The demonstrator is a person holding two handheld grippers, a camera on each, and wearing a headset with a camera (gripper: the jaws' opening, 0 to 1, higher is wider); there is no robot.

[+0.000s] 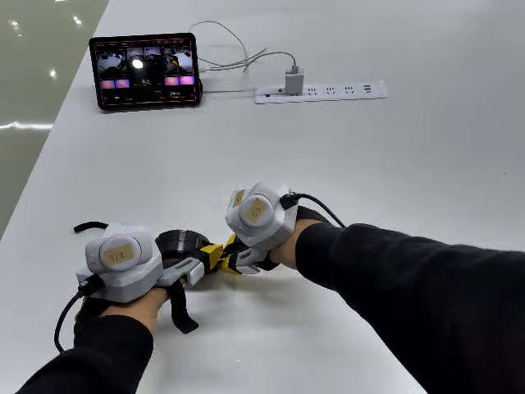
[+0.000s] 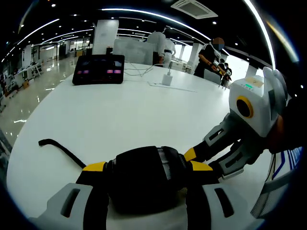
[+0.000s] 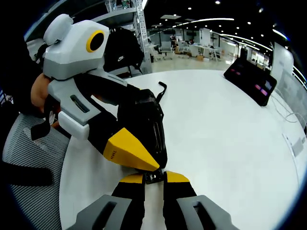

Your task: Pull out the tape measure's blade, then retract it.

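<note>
The black tape measure (image 1: 182,243) lies on the white table (image 1: 344,164), near its front left. My left gripper (image 1: 194,256) is shut on its case, which sits between the yellow-tipped jaws in the left gripper view (image 2: 146,178). My right gripper (image 1: 230,258) meets it from the right, jaws almost together. In the right gripper view, my right gripper (image 3: 153,178) pinches a small dark piece at the case's mouth, apparently the blade's end. No length of blade shows. The tape measure's black strap (image 2: 60,148) trails on the table.
A tablet (image 1: 146,70) stands at the far left of the table, beside a power strip (image 1: 320,90) with a charger and cables. The table's left edge (image 1: 37,164) drops to a shiny floor. A mesh chair (image 3: 29,153) sits by the near edge.
</note>
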